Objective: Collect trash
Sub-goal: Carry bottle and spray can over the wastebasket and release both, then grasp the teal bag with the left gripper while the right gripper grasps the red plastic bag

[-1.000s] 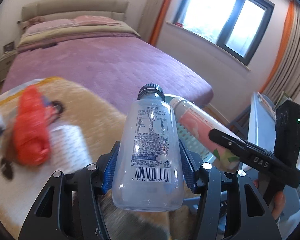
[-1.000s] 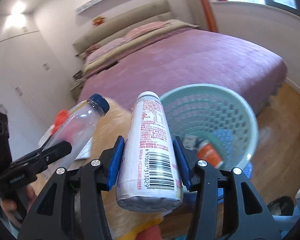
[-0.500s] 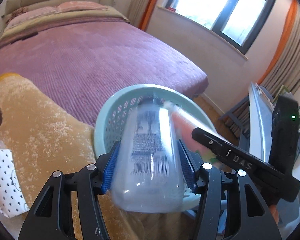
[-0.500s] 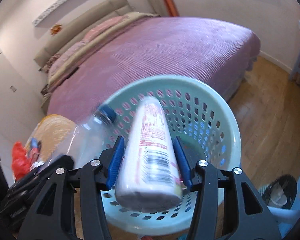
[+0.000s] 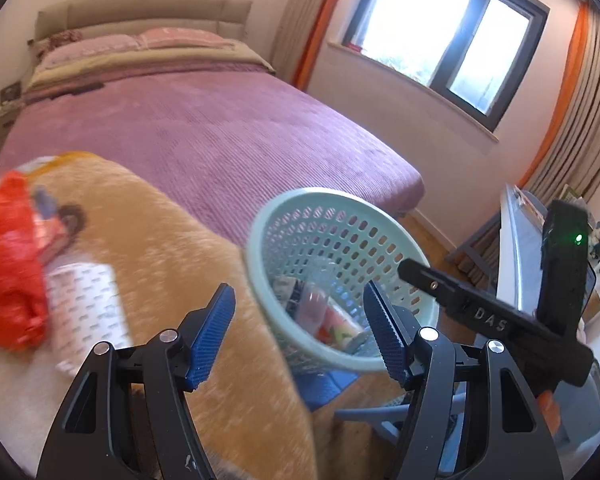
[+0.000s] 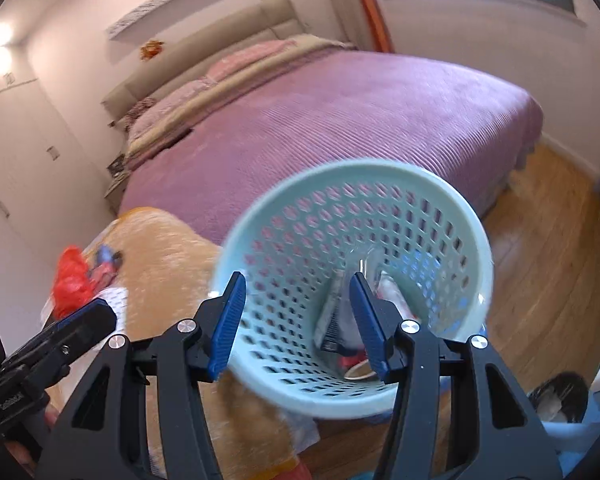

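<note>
A pale green mesh basket [image 5: 260, 224] [image 6: 380, 172] stands beside the tan blanket. Both bottles lie inside it: the clear bottle [image 5: 314, 292] [image 6: 370, 260] and the white and pink bottle [image 5: 340, 326] [image 6: 392, 292], with other trash. My left gripper [image 5: 300, 328] is open and empty, just in front of the basket. My right gripper [image 6: 298, 320] is open and empty over the basket mouth. A red plastic bag [image 5: 8, 264] [image 6: 70, 280] and a white dotted packet [image 5: 82, 304] lie on the blanket to the left.
A tan fluffy blanket [image 5: 180, 248] covers the near surface. A bed with a purple cover [image 5: 204, 128] lies behind. A wood floor [image 6: 548, 256] is to the right. A window [image 5: 440, 36] and curtains are at the far right. A white desk edge [image 5: 512, 248] is at the right.
Both grippers opened and let go of their bottles, which dropped into the basket. Both grippers have drawn back a little from the basket.
</note>
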### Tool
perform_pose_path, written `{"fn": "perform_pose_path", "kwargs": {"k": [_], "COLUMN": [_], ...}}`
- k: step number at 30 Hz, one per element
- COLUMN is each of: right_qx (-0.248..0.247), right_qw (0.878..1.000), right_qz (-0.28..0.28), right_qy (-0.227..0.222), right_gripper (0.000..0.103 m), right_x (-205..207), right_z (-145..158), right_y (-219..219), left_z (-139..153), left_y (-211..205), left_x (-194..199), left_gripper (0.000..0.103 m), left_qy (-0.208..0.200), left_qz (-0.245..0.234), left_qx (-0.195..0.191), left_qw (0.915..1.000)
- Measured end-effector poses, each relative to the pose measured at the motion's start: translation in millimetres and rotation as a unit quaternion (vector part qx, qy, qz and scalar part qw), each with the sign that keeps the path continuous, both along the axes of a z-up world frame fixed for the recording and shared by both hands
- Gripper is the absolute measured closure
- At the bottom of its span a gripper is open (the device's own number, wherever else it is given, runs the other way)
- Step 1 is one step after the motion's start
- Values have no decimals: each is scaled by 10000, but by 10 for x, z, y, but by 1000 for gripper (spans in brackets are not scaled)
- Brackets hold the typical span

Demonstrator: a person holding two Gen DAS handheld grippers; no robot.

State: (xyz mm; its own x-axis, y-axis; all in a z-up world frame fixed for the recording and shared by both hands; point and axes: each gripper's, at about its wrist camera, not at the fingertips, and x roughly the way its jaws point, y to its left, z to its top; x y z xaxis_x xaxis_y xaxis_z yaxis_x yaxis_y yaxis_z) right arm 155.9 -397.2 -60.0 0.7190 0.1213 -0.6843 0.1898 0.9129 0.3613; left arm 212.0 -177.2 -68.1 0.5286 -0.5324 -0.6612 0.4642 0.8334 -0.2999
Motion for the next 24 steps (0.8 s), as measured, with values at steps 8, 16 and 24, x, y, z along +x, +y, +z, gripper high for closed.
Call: {"fn": "perform_pose_path", "kwargs": {"k": [8,16,24], "right_qx": [-222,-465,-459], "right_qw": [9951,9838,9724], "right_qz": [788,1607,2168], "right_qy": [-554,-645,-725], "right_gripper": [52,52,52], "right_x": [-82,9,196], "right_z": [429,492,452], "right_y": [698,1457,2034], "left_z": [344,297,-174], "left_y": [719,1559,2092], "left_x": [-454,-881,-1150], "left_gripper": [34,29,27], "left_qy": [-448,-517,52], "left_qz": [556,1380,1762], "left_qx": [-88,148,536], "left_qw": [9974,9890,9829]}}
